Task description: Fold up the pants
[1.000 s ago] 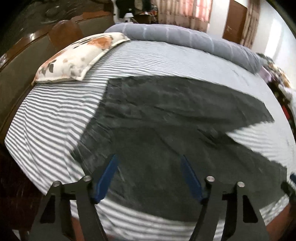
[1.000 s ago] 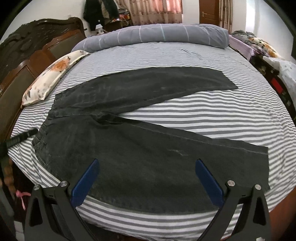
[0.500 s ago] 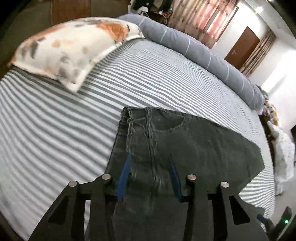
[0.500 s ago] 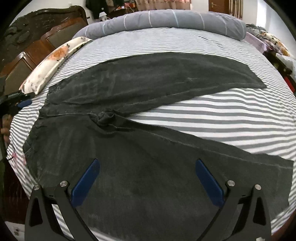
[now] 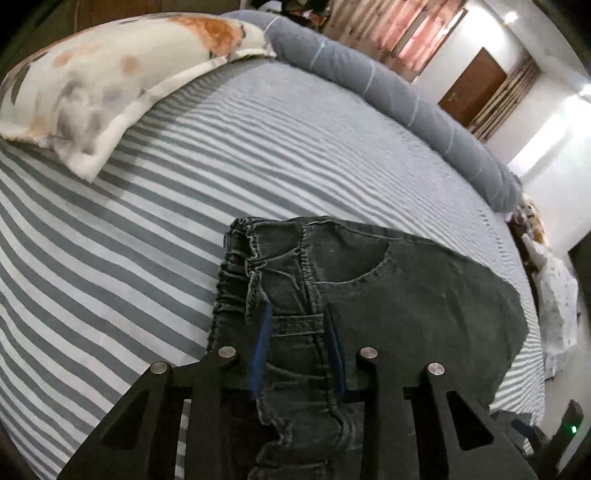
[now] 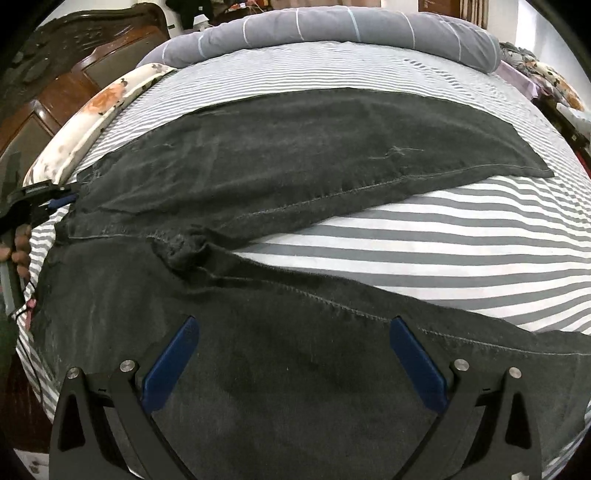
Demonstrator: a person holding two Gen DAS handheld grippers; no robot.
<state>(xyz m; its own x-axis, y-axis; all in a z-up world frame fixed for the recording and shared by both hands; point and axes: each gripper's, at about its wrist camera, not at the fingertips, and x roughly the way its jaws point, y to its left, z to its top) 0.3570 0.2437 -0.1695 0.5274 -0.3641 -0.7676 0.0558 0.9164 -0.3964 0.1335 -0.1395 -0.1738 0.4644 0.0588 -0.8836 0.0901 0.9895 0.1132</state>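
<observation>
Dark grey jeans [image 6: 295, 177] lie spread on the striped bed, both legs splayed apart toward the right. In the left wrist view my left gripper [image 5: 297, 325] is shut on the waistband [image 5: 295, 325] of the jeans near a belt loop, with the pocket [image 5: 354, 258] just beyond. The left gripper also shows at the left edge of the right wrist view [image 6: 48, 199]. My right gripper [image 6: 291, 343] is wide open, hovering low over the near leg [image 6: 295, 387], with no cloth between its blue pads [image 6: 417, 365].
A floral pillow [image 5: 110, 81] lies at the head of the bed [image 6: 406, 236]. A rolled grey blanket [image 6: 332, 29] runs along the far side. A dark wooden headboard [image 6: 55, 81] stands at the left. Clutter sits off the right edge.
My left gripper moved to the waistband's far corner and closed on it. My right gripper moved lower and closer over the near leg, staying open.
</observation>
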